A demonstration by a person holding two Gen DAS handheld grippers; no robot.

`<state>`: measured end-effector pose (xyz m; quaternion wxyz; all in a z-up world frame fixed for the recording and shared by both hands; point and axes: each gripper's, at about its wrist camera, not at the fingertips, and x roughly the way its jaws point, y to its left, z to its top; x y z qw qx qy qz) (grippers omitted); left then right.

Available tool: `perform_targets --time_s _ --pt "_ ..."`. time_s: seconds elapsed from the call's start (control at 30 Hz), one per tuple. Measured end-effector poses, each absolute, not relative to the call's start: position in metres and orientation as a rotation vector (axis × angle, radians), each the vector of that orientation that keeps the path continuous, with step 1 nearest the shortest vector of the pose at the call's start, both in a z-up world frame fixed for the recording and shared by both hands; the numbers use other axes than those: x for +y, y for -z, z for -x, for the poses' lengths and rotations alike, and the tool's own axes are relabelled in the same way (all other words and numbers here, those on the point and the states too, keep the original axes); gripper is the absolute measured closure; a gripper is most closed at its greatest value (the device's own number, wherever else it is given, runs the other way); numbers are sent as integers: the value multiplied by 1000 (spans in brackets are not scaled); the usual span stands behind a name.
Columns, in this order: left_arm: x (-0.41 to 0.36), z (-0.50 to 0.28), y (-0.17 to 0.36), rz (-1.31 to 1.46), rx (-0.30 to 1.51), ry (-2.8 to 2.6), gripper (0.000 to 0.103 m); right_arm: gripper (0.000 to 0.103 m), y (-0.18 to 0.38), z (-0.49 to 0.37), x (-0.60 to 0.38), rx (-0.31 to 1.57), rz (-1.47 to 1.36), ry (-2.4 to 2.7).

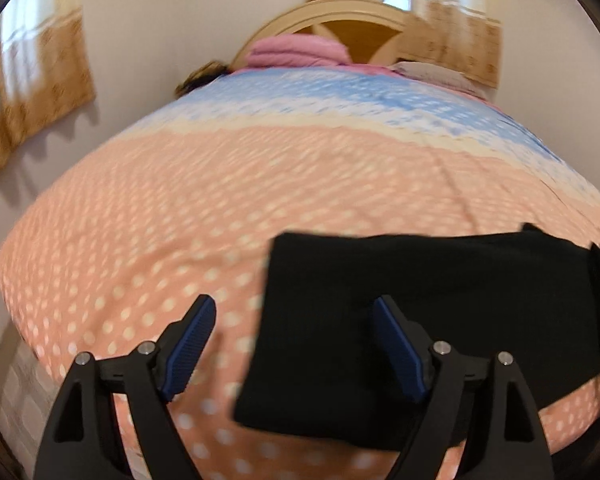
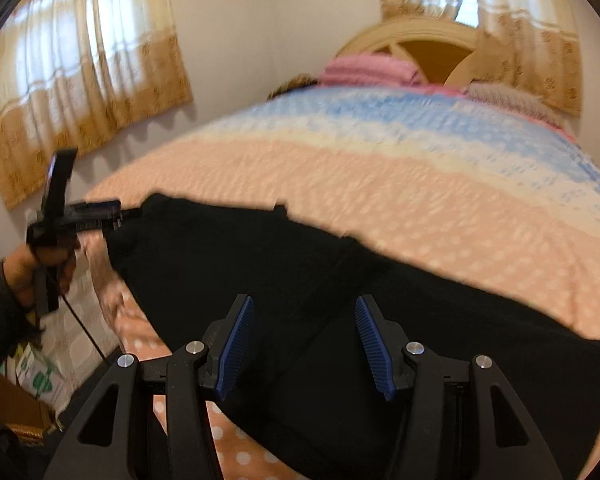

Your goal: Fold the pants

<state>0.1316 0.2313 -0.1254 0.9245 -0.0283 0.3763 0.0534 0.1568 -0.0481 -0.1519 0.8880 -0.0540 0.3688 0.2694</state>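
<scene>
The black pants (image 1: 420, 312) lie flat as a long dark band across the near part of the bed. Their squared left end reaches in between the fingers of my left gripper (image 1: 294, 304), which stands open above the cloth with nothing pinched. In the right wrist view the pants (image 2: 260, 264) stretch from left to lower right. My right gripper (image 2: 304, 304) hovers over their middle, its blue pads apart and not pressing the fabric. A hand holds the left gripper (image 2: 118, 212) at the pants' left end there.
The pants lie on a bedspread (image 1: 180, 200) that is pink with white dots and has a blue band further back. A folded pink blanket (image 1: 296, 50), a pillow (image 1: 432, 74) and a wooden headboard (image 1: 364, 20) are at the far end. Curtains (image 2: 80, 80) hang on the left wall. The bed's left edge drops to clutter on the floor (image 2: 36, 380).
</scene>
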Motion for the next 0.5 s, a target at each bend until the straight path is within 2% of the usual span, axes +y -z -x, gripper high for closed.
perform_targets --time_s 0.13,0.23,0.3,0.5 --pt "243 -135 142 158 779 -82 19 47 161 -149 -34 748 238 -533" --pt "238 -139 147 183 789 -42 19 47 157 -148 -36 760 222 -535" --pt "229 -147 152 129 804 -26 9 48 153 -146 -41 756 177 -546" --pt "237 -155 154 139 810 13 7 48 147 -122 -47 694 150 -577"
